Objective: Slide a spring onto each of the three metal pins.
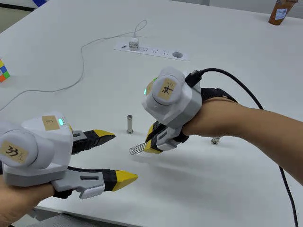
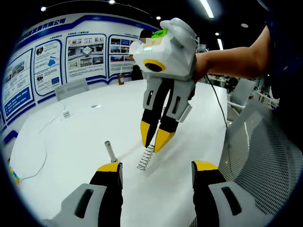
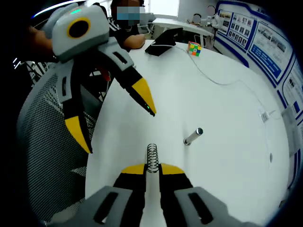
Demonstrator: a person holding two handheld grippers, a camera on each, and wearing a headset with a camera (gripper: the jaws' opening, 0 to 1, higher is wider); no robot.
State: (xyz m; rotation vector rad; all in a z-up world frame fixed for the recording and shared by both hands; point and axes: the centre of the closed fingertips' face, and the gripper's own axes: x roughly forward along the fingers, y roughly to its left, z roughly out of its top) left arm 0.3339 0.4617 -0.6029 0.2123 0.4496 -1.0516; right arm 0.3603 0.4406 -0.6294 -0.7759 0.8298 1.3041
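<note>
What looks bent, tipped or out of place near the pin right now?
Nothing stands out. The bare pin stands upright, and the spring juts straight from the shut right gripper. The left gripper hangs open beside them.

The left gripper (image 2: 157,166) hangs over a white desk (image 2: 85,127) with its yellow-tipped jaws spread wide. Straight ahead of it, the right gripper (image 2: 154,141) points down from a person's hand, its jaws pinched on the top of a spring (image 2: 145,158) that slants down to the desk. A metal pin (image 2: 110,151) stands just beyond the left jaw, near the spring. A mesh chair (image 2: 265,156) sits off to the right.
</note>
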